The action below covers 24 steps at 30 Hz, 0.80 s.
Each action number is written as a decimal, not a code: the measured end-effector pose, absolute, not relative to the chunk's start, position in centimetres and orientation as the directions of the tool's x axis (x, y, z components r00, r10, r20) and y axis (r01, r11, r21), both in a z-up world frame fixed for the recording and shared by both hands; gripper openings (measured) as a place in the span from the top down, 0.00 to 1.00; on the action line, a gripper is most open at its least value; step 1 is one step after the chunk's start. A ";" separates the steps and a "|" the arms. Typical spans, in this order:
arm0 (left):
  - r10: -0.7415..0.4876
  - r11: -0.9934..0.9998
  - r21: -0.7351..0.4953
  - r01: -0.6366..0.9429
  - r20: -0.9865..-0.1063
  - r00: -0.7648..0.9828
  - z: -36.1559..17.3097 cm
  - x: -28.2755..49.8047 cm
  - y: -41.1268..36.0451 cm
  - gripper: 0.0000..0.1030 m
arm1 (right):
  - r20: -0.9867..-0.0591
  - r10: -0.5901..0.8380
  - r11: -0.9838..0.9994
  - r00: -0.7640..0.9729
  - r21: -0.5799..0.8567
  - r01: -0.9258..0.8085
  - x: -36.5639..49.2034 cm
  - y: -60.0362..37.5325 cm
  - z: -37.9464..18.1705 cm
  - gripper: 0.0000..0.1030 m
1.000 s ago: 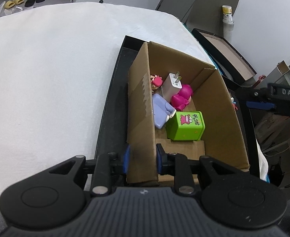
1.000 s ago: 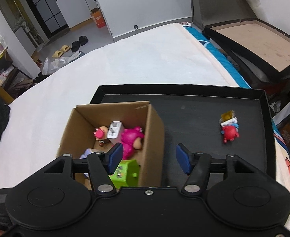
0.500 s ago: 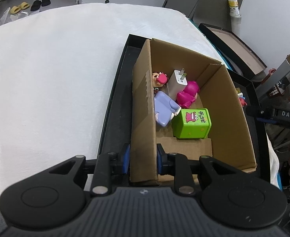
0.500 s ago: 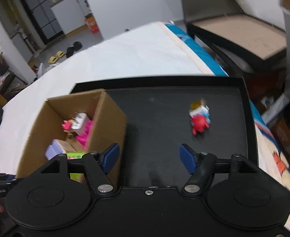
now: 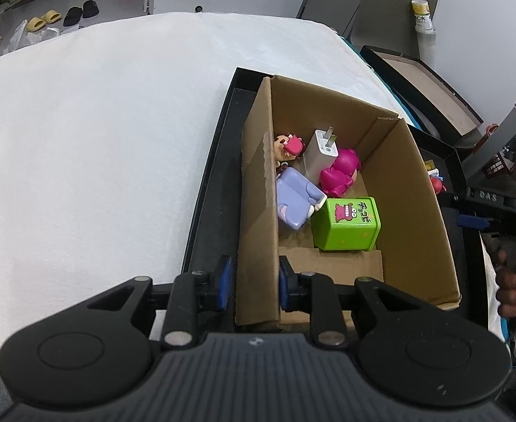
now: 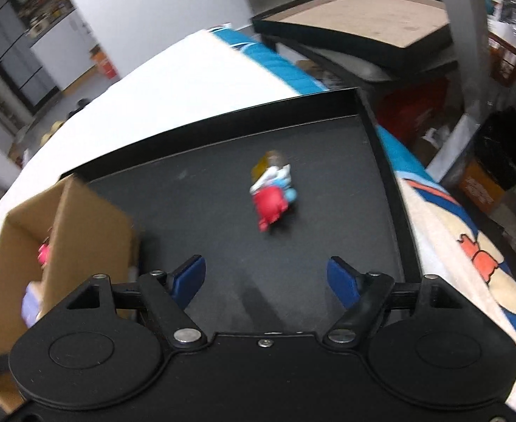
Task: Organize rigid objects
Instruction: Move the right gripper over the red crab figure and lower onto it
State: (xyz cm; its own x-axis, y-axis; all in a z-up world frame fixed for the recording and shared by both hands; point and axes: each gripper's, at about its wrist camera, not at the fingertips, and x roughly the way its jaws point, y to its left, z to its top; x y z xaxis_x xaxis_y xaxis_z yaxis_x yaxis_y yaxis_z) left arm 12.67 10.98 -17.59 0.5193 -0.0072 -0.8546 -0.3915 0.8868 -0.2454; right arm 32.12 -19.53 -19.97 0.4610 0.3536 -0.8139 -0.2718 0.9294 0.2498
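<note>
1. The left gripper (image 5: 252,277) has its jaws pinching the near wall of the cardboard box (image 5: 258,190), steadying it on the black tray (image 6: 201,197)
2. The right gripper (image 6: 266,277) has nothing between its jaws, which are opening
3. Farther out on the tray lies a red figurine (image 6: 272,193), apparently the next pick; the right gripper must descend over it, then close

Ahead of my right gripper (image 6: 266,276), jaws opening with nothing between them, the black tray (image 6: 386,161) floor lies bare up to the red figurine (image 6: 272,202) at twelve o'clock. The cardboard box (image 6: 92,218) wall blocks nine o'clock, and the tray's rim fences three o'clock
</note>
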 end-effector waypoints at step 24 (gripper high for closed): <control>-0.011 0.890 -0.243 -0.387 -0.858 0.514 -17.8 13.0 11.0 0.76 | -0.806 0.258 0.949 0.533 0.106 -0.298 37.0 -16.5 -21.2 0.15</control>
State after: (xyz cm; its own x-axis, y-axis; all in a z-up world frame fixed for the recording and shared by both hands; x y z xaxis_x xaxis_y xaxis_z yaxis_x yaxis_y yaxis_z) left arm 12.99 11.04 -17.80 0.5135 -0.0109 -0.8580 -0.3868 0.8896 -0.2428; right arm 36.96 -16.51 -21.16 0.5330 0.2578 -0.8059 -0.2980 0.9486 0.1064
